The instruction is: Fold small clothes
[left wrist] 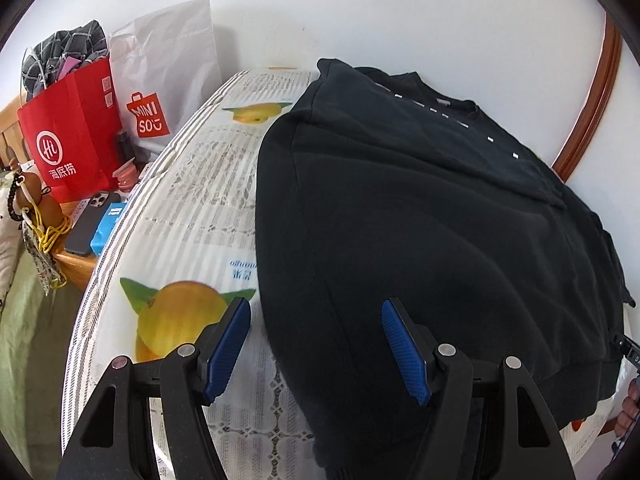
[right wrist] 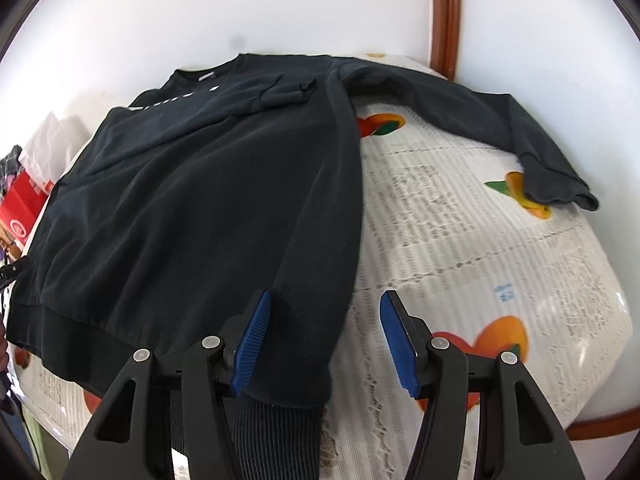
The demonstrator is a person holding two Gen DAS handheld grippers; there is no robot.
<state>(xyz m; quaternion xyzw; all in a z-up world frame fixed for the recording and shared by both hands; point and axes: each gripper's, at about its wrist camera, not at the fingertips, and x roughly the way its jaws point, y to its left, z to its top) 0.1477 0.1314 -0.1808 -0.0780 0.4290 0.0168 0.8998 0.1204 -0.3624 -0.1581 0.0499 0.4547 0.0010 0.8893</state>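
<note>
A black sweatshirt (left wrist: 420,232) lies flat on a table with a white lace cloth printed with fruit (left wrist: 192,208). In the right wrist view the sweatshirt (right wrist: 200,208) has one sleeve folded across its chest and the other sleeve (right wrist: 528,136) stretched out to the right on the cloth (right wrist: 480,240). My left gripper (left wrist: 316,344) is open over the sweatshirt's lower left edge, holding nothing. My right gripper (right wrist: 324,340) is open over the sweatshirt's lower right corner near the ribbed hem, holding nothing.
Left of the table stands a wooden nightstand (left wrist: 76,264) with a red paper bag (left wrist: 68,140), a white MINISO bag (left wrist: 160,80), a phone (left wrist: 88,224) and small items. A white wall and a brown wooden frame (left wrist: 592,100) are behind.
</note>
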